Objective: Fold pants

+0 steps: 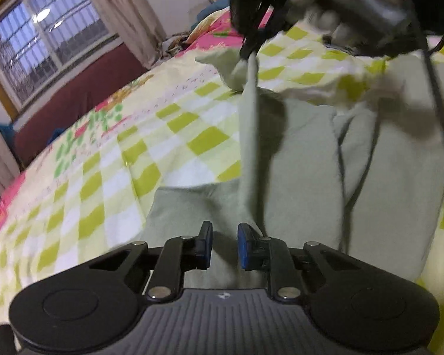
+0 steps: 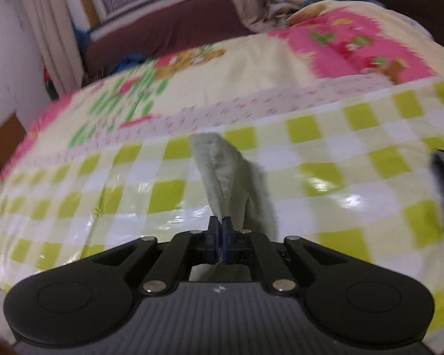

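The left gripper (image 1: pixel 224 245) hangs released over the near part of the pale green pants (image 1: pixel 305 183), its blue-padded fingers (image 1: pixel 244 247) parted with only cloth showing in the gap between them and nothing pinched. The pants lie spread across the bedsheet (image 1: pixel 109 177), a glossy sheet checked in lime green and white that gives way on its far side to a cream panel with pink and green cartoon prints. From the near cloth a narrow taut fold of the pants rises toward the far upper part of the left wrist view, where the right gripper (image 1: pixel 247 48), dark and blurred, has it pinched at its tip; a black cable (image 1: pixel 441 112) trails down from that device on the right, over the fabric. In the right wrist view the right gripper (image 2: pixel 221 238) is clenched tight on the pants (image 2: pixel 236 177), the blue pads pressed together with a thin edge of cloth caught between them, and a bunched length of fabric stands up beyond the fingertips above the checked bedsheet (image 2: pixel 325 153). At the far left of the room a barred window (image 1: pixel 44 41) sits above a maroon wall, with a pale curtain (image 1: pixel 124 9) just beside it.
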Motion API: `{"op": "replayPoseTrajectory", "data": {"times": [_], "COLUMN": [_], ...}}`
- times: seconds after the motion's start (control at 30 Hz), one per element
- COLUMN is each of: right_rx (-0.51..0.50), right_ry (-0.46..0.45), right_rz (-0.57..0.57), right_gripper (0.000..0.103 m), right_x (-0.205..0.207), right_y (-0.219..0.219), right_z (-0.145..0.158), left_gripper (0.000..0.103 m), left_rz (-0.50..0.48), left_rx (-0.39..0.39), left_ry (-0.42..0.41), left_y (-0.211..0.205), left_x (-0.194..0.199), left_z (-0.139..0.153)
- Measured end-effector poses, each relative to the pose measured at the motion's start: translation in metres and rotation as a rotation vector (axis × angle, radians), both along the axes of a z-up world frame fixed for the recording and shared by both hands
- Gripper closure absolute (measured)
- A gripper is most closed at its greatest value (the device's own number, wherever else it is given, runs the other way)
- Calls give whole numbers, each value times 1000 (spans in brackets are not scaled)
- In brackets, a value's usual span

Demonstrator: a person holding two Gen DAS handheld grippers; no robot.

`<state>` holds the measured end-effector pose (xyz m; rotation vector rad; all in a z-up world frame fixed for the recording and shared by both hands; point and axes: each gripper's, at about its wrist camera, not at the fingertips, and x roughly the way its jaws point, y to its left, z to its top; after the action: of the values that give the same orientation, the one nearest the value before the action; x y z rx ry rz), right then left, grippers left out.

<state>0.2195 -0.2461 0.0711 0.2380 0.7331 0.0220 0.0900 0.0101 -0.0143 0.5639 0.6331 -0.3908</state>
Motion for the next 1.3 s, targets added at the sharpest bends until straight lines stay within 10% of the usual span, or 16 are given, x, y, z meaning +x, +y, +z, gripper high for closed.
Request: {"op": "replayPoseTrajectory", "data": {"times": [0.33,0.63,0.8,0.9,1.2,1.3], "right_rx": [189,251,77,-191,-555,-383], "right_ry": [-166,18,0,-19,-57,-63], "right_rz": [-195,-388,-334,-257,20,-131], "right_gripper": [101,93,83,77,80,88], "right_x": [-165,-235,-224,-216,-200,-199], "right_y": [-97,-157,-148,-126,-74,-103], "right_z": [41,-39,-33,-26,-41,-33], "left_gripper": [71,71,71,71,71,71], "left_rz": [-124,-287,-333,-337,-329,-322], "left_rx": [21,153,200,208,194,183], "left_ry": [-90,-117,-97,-94,-75,-67], "left_y": [-44,-93,-103,-107,-111,-110], "left_x": [-26,-55,-68,-68,-61,-59], "left_z": [17,-4,-10,-11,-14,-13]}}
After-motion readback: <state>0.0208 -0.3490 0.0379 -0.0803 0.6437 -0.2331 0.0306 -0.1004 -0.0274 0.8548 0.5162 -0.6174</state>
